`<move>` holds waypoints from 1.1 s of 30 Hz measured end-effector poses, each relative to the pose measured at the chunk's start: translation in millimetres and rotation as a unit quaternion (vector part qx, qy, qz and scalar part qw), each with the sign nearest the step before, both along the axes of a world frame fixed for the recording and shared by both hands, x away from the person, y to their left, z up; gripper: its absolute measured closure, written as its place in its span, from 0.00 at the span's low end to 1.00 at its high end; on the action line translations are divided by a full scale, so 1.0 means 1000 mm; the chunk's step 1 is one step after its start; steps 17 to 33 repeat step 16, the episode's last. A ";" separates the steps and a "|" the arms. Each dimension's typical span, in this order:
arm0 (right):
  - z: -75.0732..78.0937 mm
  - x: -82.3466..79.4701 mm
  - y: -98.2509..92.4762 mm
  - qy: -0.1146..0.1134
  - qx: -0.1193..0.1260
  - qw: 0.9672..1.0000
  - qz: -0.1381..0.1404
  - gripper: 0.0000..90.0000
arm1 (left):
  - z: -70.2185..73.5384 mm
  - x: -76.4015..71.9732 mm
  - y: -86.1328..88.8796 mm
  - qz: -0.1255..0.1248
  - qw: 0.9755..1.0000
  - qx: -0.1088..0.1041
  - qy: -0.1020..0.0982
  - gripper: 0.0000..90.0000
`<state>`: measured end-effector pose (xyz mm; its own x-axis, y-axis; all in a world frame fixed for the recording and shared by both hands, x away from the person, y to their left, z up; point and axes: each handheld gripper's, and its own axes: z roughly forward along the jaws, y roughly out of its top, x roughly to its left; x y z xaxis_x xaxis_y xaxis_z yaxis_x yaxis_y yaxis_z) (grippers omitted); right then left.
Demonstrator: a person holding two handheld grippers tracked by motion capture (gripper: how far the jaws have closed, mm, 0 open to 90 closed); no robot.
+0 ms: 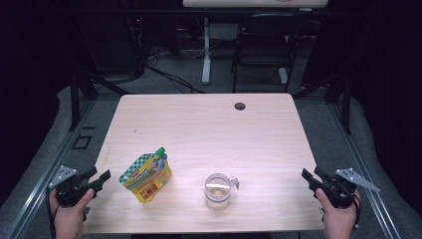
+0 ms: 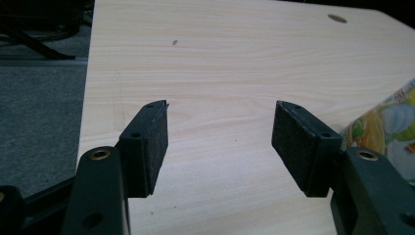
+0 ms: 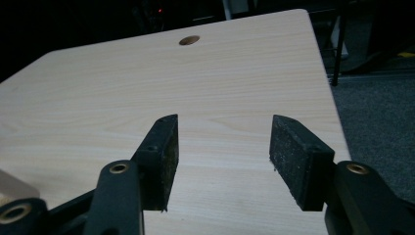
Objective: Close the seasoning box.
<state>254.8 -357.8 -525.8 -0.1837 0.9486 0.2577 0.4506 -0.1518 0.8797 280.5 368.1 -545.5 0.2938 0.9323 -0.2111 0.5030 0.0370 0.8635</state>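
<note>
A yellow and green spouted pouch (image 1: 146, 175) with a green cap lies on the light wood table (image 1: 199, 124), front left. A clear glass jar (image 1: 218, 190) with a small handle stands to its right, near the front edge. My left gripper (image 1: 98, 177) is held at the table's left edge, open, nothing between its pads; the pouch (image 2: 386, 129) sits just to its right. At the table's right edge my right gripper (image 1: 308, 178) stands open and holds nothing. In their own views the left gripper (image 2: 220, 142) and right gripper (image 3: 222, 156) both look across bare tabletop.
A round cable hole (image 1: 240, 106) sits near the table's far edge. Beyond the table stand a black chair (image 1: 263, 45) and a white desk leg (image 1: 206, 50) on grey carpet. Dark frame rails run along both sides of the table.
</note>
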 end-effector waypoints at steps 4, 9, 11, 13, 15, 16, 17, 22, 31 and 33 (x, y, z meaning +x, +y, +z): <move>-0.005 -0.001 -0.017 0.003 0.018 0.999 -0.031 0.49 | -0.004 0.001 0.008 0.016 1.000 -0.009 -0.003 0.42; -0.015 -0.007 -0.038 -0.019 0.027 0.996 -0.080 0.51 | -0.011 -0.004 0.022 0.038 0.999 -0.019 -0.003 0.42; -0.020 -0.010 -0.046 -0.027 0.023 0.993 -0.109 0.51 | -0.016 -0.008 0.031 0.052 0.998 -0.021 -0.002 0.42; -0.024 -0.013 -0.052 -0.032 0.040 0.990 -0.133 0.48 | -0.019 -0.011 0.038 0.065 0.997 -0.036 -0.005 0.42; -0.026 -0.014 -0.056 -0.040 0.034 0.987 -0.153 0.46 | -0.021 -0.013 0.043 0.076 0.996 -0.039 -0.009 0.43; -0.027 -0.015 -0.057 -0.045 0.026 0.986 -0.160 0.45 | -0.022 -0.014 0.046 0.081 0.996 -0.042 -0.009 0.43; -0.027 -0.015 -0.057 -0.045 0.026 0.986 -0.160 0.45 | -0.022 -0.014 0.046 0.081 0.996 -0.042 -0.009 0.43; -0.027 -0.015 -0.057 -0.045 0.026 0.986 -0.160 0.45 | -0.022 -0.014 0.046 0.081 0.996 -0.042 -0.009 0.43; -0.027 -0.015 -0.057 -0.045 0.026 0.986 -0.160 0.45 | -0.022 -0.014 0.046 0.081 0.996 -0.042 -0.009 0.43; -0.027 -0.015 -0.057 -0.045 0.026 0.986 -0.160 0.45 | -0.022 -0.014 0.046 0.081 0.996 -0.042 -0.009 0.43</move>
